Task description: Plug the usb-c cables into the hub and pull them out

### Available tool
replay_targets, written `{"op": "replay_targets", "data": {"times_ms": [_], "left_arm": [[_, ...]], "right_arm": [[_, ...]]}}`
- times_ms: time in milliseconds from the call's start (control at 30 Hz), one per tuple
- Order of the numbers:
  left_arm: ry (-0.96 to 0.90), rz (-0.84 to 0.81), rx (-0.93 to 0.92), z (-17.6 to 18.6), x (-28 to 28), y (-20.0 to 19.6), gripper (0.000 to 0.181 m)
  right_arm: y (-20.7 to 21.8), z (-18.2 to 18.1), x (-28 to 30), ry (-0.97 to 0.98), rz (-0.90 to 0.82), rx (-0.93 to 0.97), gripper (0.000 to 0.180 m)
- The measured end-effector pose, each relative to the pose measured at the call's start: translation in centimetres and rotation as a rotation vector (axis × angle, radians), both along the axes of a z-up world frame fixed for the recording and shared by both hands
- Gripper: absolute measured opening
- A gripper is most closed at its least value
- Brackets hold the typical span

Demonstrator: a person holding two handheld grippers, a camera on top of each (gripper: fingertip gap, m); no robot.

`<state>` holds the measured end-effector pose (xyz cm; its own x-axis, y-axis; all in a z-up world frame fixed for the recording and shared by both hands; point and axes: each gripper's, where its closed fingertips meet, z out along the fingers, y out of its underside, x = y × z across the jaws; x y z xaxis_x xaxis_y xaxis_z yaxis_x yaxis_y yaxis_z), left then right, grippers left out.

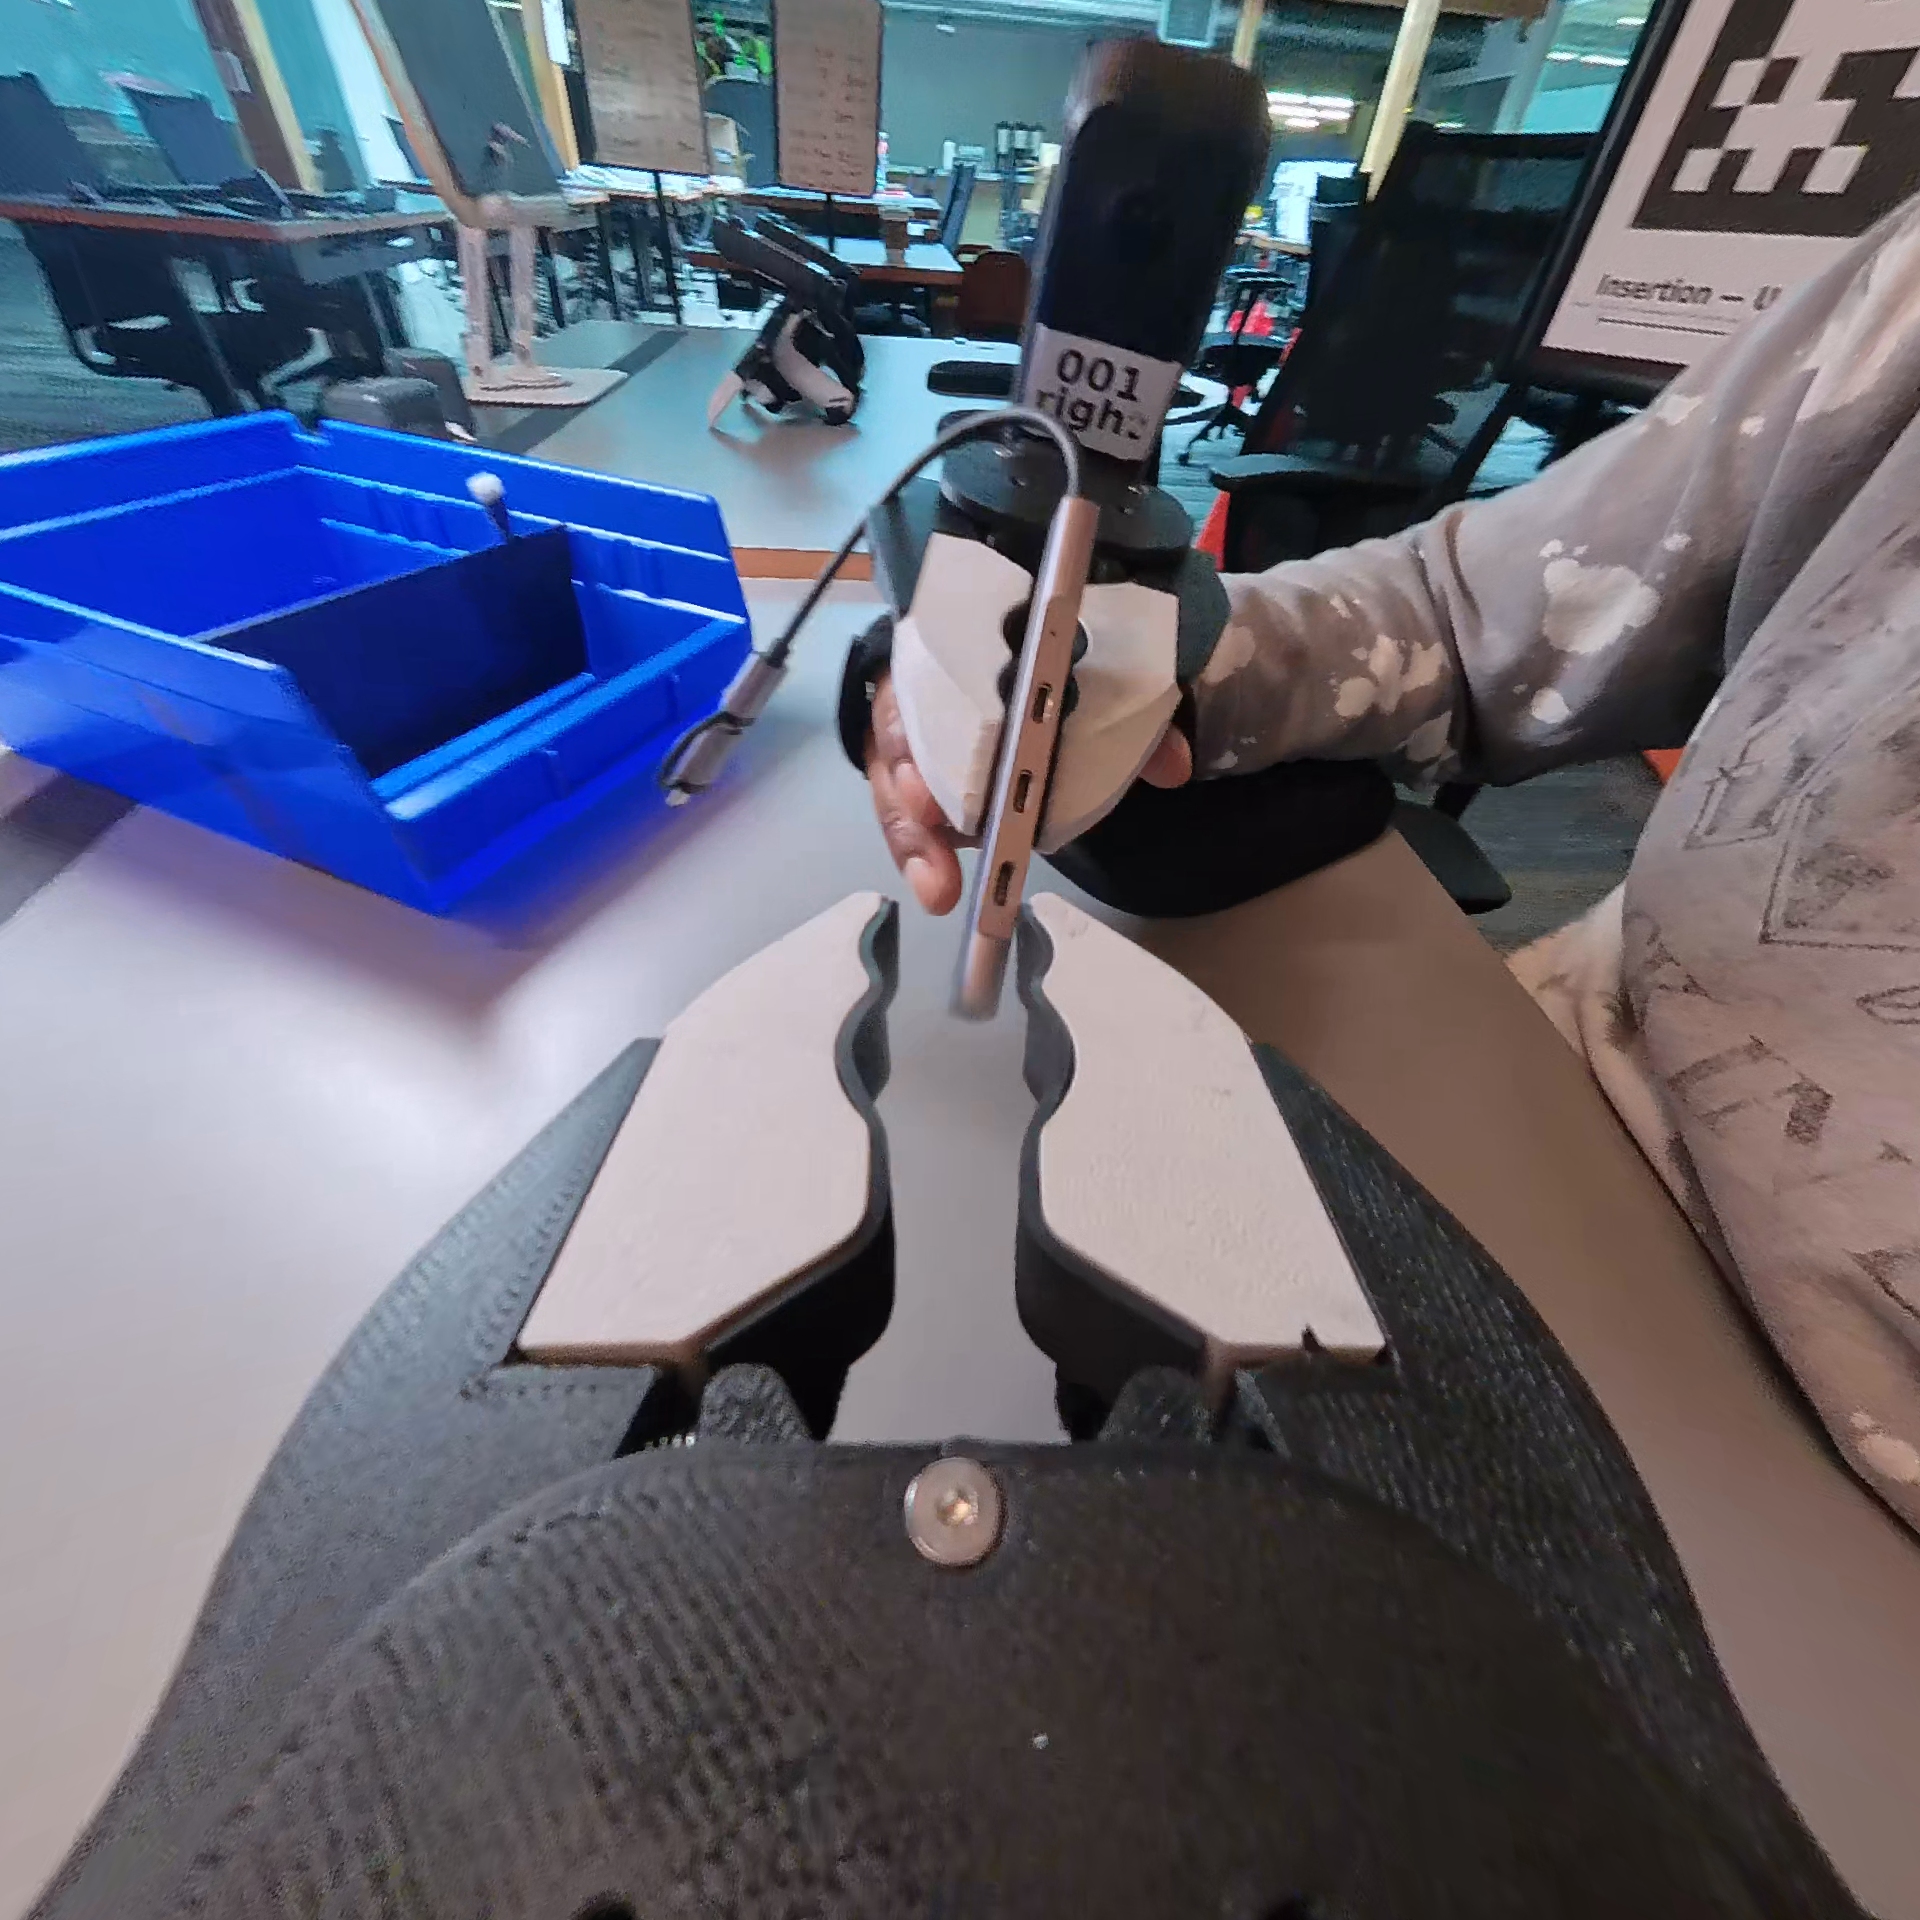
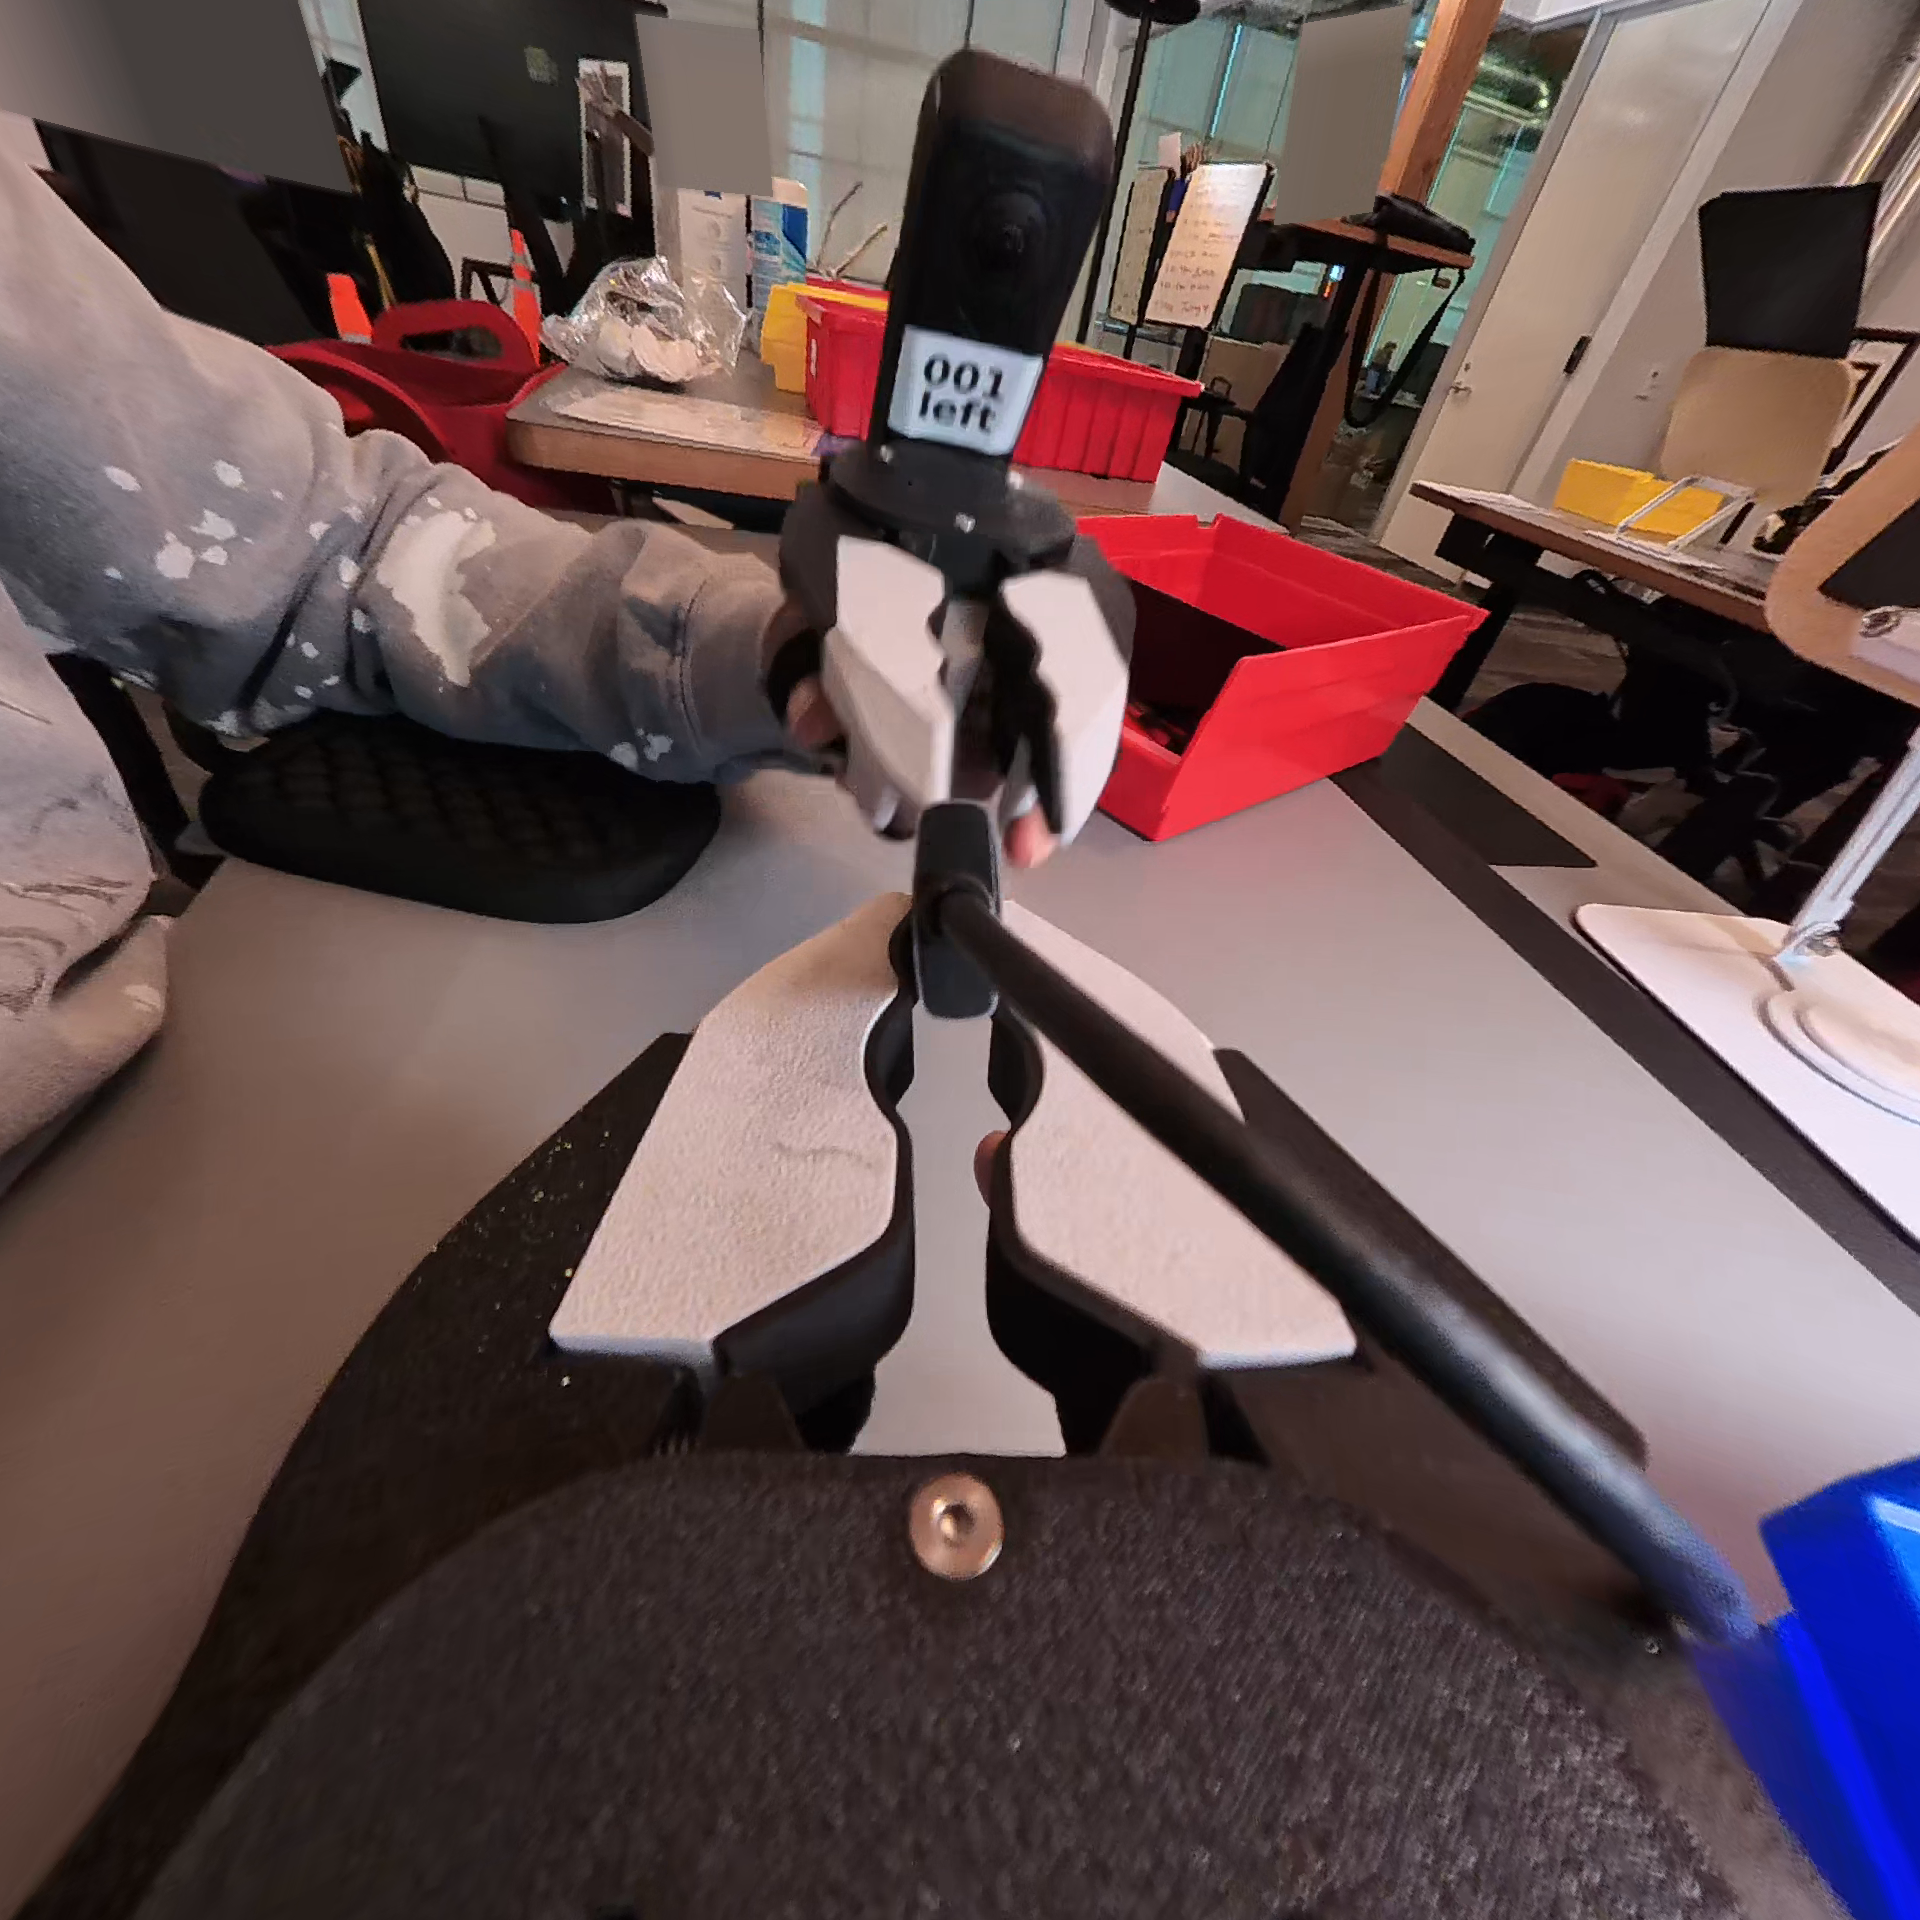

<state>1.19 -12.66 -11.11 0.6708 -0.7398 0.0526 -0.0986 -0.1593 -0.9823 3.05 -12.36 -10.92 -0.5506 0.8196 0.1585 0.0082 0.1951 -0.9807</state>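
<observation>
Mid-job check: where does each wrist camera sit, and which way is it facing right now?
Left wrist view: on the left gripper, looking along its fingers at the right gripper holding the hub; blue bin to the left; a sleeve and hand show.
Right wrist view: on the right gripper, facing back at the left gripper; red bin behind; the other sleeve shows.
Shared: both grippers, hub, table.

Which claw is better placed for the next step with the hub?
Left. The right claw is shut on the hub, holding it roughly upright with its ports empty and facing the left claw. The left claw is open and empty, with its tips either side of the hub's lower end.
</observation>
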Motion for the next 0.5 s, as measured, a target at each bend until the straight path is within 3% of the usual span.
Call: {"op": "replay_targets", "data": {"times_ms": [133, 233, 367, 500], "left_arm": [[0.062, 0.250, 0.020, 4.3, -7.5, -0.2, 0.026], [0.134, 0.486, -0.070, 6.0, -15.4, -1.5, 0.028], [0.345, 0.741, -0.340, 2.9, -25.7, -3.9, 0.027], [0.446, 0.778, -0.585, -1.6, -31.0, -5.6, 0.027]], "right_arm": [[1.0, 0.1, 0.4, -0.013, -0.020, 0.006, 0.009], [1.5, -0.3, 0.4, -0.029, -0.028, 0.010, 0.009], [1.2, -1.1, 0.3, -0.046, -0.021, 0.043, 0.009], [0.9, -1.5, 0.3, -0.052, -0.019, 0.070, 0.009]]}}
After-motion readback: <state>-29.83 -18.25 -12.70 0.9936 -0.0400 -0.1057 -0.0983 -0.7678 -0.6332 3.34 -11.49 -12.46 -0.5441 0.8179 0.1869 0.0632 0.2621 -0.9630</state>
